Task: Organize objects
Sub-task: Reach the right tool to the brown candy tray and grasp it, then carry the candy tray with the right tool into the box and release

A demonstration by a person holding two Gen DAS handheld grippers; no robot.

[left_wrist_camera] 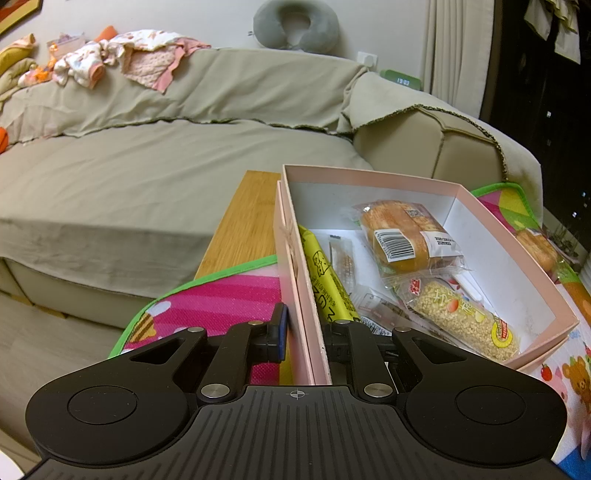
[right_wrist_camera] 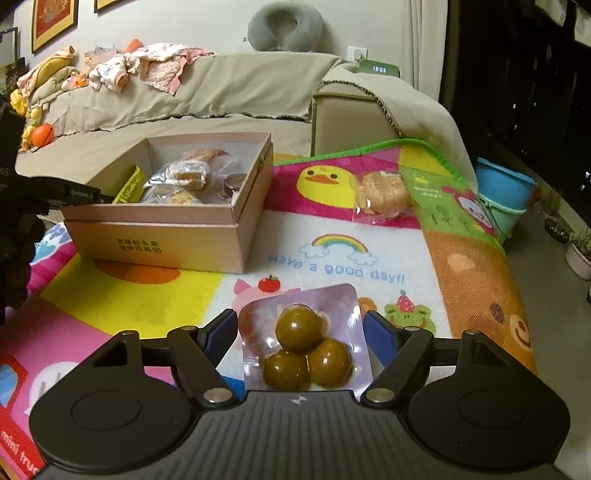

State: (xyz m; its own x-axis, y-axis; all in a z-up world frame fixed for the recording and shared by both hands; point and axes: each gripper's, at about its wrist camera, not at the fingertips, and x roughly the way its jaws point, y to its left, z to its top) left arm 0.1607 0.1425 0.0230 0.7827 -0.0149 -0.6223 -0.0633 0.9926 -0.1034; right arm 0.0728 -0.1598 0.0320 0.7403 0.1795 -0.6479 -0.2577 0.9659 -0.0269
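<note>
Straddling the sealed snack pack (right_wrist_camera: 301, 343) low in frame, our right gripper (right_wrist_camera: 300, 334) stands apart, pads not touching.
Our left gripper (left_wrist_camera: 304, 332) clamps the pink box (right_wrist_camera: 155, 236) wall, upper left of the pack.

Both wrist cameras look down, sharing the pink box (left_wrist_camera: 369, 177) and sofa (right_wrist_camera: 258, 81)

Setting: a home living room, evening. Evidence: a beige sofa (left_wrist_camera: 155, 162) under a loose throw, baby clothes (left_wrist_camera: 122, 55) heaped along its backrest; a grey neck pillow (right_wrist_camera: 284, 26) against the wall; framed pictures (right_wrist_camera: 53, 22) hung above; a green digital clock (right_wrist_camera: 378, 69) by a wall socket; a cartoon play mat (right_wrist_camera: 332, 258) printed "Have a good day!!"; cream curtains (left_wrist_camera: 454, 48) beside a dark window.
</note>
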